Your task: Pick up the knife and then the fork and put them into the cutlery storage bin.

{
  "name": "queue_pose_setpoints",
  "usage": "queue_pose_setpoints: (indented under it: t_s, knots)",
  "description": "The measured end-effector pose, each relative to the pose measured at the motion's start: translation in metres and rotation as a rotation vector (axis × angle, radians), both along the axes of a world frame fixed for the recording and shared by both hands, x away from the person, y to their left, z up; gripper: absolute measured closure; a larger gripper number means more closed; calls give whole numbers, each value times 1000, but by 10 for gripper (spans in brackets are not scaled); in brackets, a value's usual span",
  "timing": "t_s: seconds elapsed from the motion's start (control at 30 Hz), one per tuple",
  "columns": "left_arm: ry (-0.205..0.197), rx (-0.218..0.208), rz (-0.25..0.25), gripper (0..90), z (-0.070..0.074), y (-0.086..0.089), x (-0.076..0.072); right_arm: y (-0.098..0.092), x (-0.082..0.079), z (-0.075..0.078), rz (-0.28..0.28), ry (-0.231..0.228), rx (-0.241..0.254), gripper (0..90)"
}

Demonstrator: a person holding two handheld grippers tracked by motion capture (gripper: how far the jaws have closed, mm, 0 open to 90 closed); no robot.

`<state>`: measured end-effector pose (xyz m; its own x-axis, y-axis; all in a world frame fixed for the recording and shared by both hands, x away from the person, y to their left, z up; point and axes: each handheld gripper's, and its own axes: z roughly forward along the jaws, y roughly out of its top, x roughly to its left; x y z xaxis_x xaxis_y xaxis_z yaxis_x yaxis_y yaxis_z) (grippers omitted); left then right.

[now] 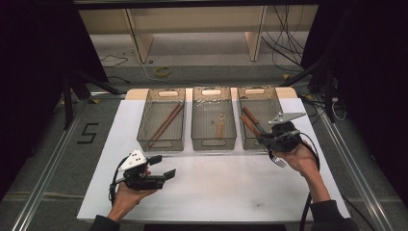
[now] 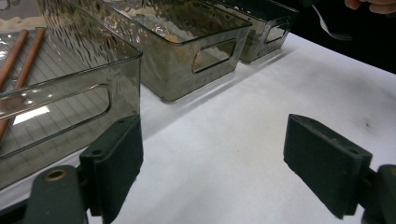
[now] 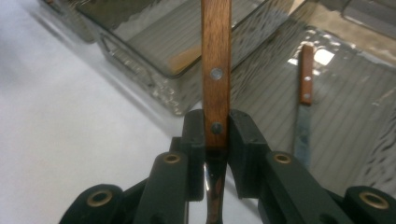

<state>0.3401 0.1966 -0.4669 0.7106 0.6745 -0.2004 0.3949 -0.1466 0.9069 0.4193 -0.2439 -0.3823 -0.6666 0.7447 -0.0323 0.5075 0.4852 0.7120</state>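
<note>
R gripper, fingers clenched on a wood-handled fork, holds it over the right bin. Next: drop it in, I'd say. L gripper fingers released, resting near on bench.

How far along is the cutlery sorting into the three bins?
Done: chopsticks lie in the left bin, a wooden utensil in the middle bin, a knife in the right bin. In hand: the right tool grips a wooden-handled fork over that bin. Left: dropping it.
</note>
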Motion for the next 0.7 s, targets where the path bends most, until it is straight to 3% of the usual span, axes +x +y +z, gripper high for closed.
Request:
queue_pose_setpoints:
  t_s: [0.3, 0.7]
  knots:
    - [0, 1, 3, 192, 0, 0, 0, -1, 18, 12, -28, -13, -11, 780]
    - [0, -1, 4, 192, 0, 1, 1, -7, 45, 24, -81, -21, 57, 781]
